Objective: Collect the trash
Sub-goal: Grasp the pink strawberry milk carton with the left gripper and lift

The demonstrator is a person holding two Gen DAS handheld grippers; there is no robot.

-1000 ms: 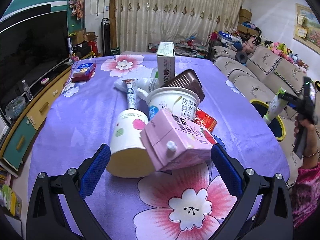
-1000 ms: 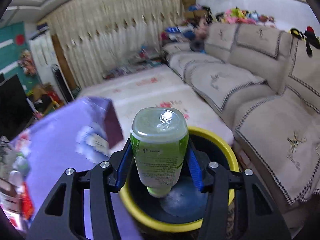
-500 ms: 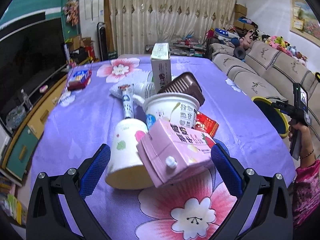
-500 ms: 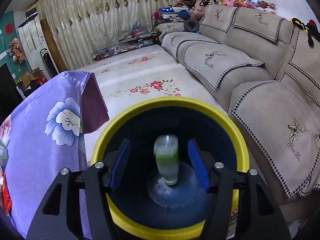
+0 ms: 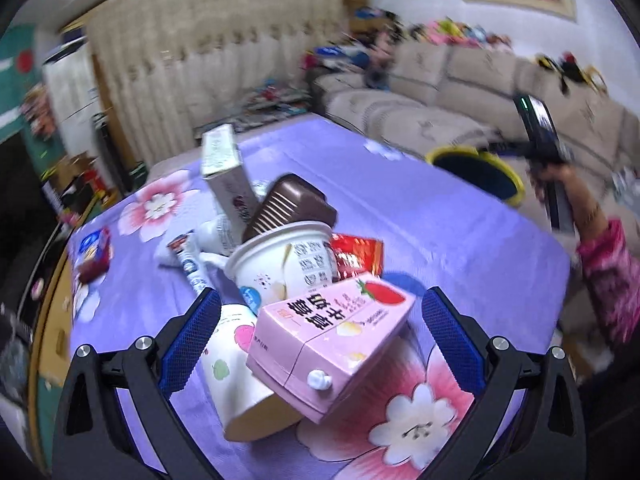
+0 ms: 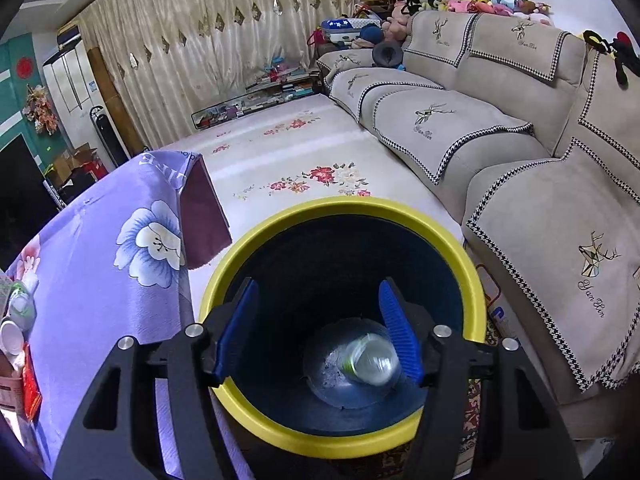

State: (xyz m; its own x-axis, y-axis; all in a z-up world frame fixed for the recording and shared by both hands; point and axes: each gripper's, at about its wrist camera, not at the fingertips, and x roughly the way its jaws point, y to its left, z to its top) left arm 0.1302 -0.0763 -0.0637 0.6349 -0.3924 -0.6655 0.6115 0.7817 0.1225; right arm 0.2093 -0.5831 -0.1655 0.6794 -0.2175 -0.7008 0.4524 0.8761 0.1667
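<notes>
One green-labelled bottle (image 6: 370, 358) is seen lying at the bottom of the yellow-rimmed bin (image 6: 340, 206), low in the centre of the right wrist view, and is judged the only piece of trash collected so far, as nothing else can be made out inside. The right hand-held gripper (image 6: 320, 330) is held over the bin's mouth with its jaws parted and empty. Most of the job is judged to be left: on the purple flowered table (image 5: 440, 220) a heap is shown at the centre of the left wrist view, made up of a pink strawberry milk carton (image 5: 332, 344), a paper cup (image 5: 236, 380) on its side, a white tub (image 5: 280, 268), a brown container (image 5: 288, 204), a red wrapper (image 5: 356, 256) and a tall white carton (image 5: 224, 164). The left hand-held gripper (image 5: 320, 340) is spread wide around the pink carton without touching it, the paper cup lying against that carton and likely to be disturbed by any grasp. A sofa (image 6: 500, 128) is seen at the right, beside the bin.
</notes>
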